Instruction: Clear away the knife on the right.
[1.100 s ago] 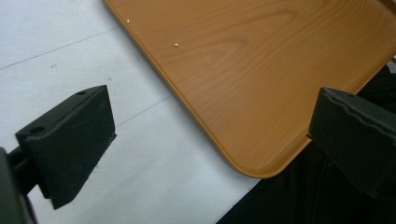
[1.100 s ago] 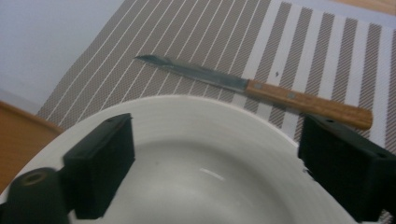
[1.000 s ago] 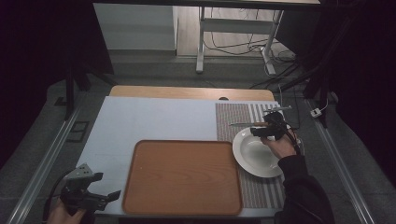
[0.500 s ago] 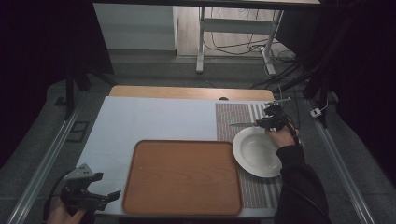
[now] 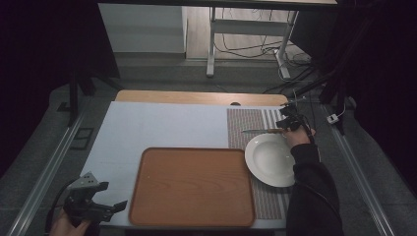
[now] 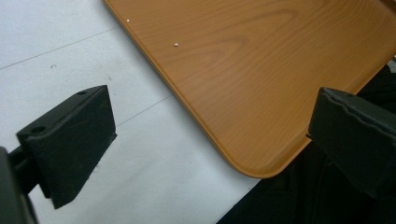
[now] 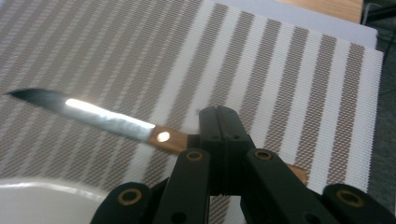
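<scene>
1. The knife [image 7: 100,119] lies on the striped placemat [image 7: 289,70], just beyond the white plate [image 5: 271,160].
2. The right gripper [image 7: 219,122] has just been closing and now pinches the knife's wooden handle.
3. Judged light, stiff and slim; the handle is probably the safest hold, as the blade looks slick.
4. The left gripper [image 6: 205,135] is spread wide, holding nothing.

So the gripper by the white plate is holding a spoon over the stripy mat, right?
Not a spoon. The right gripper is shut on a knife with a shiny blade and a brown handle, as the right gripper view shows. The rest is right: it is beside the white plate, over the stripy mat.
</scene>
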`<act>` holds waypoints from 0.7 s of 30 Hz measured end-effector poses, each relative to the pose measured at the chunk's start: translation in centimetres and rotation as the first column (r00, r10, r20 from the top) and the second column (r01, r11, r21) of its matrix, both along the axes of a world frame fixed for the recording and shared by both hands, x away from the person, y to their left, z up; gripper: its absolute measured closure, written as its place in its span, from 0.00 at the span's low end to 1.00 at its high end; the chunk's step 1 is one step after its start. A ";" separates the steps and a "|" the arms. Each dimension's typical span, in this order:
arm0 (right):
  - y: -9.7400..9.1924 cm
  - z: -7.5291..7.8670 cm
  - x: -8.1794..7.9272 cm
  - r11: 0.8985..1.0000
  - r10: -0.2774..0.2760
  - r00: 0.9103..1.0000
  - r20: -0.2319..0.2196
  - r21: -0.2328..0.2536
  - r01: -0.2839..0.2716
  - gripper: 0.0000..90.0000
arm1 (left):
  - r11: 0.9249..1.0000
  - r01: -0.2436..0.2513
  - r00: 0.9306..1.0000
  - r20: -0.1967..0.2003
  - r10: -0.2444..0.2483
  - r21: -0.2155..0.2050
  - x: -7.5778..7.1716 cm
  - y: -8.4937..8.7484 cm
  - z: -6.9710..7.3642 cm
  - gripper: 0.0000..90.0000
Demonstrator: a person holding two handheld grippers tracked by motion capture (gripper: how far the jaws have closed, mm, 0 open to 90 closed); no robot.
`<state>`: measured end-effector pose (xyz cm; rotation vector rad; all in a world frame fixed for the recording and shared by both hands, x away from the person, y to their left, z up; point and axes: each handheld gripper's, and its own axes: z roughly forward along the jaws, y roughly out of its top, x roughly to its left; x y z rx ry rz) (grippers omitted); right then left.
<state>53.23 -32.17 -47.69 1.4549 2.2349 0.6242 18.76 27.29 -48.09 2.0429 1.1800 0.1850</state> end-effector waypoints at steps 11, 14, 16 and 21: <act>-1.5 -1.7 1.3 0.998 -0.035 0.999 -0.035 -0.060 0.033 1.00 | 1.000 0.000 1.000 0.002 0.000 0.003 0.0 0.0 0.0 0.01; -1.7 -1.7 1.0 0.998 -0.030 0.998 -0.049 -0.059 0.027 1.00 | 1.000 0.000 1.000 0.002 0.000 0.005 -0.1 0.0 0.0 0.01; -1.9 -1.6 0.7 0.998 -0.024 0.997 -0.067 -0.062 0.020 1.00 | 1.000 0.001 1.000 0.002 -0.001 0.006 -0.1 0.0 0.0 0.01; -2.4 -1.4 -0.3 0.999 0.004 0.994 -0.111 -0.041 -0.009 1.00 | 1.000 0.000 1.000 0.003 0.000 0.010 -0.1 -0.1 0.0 0.02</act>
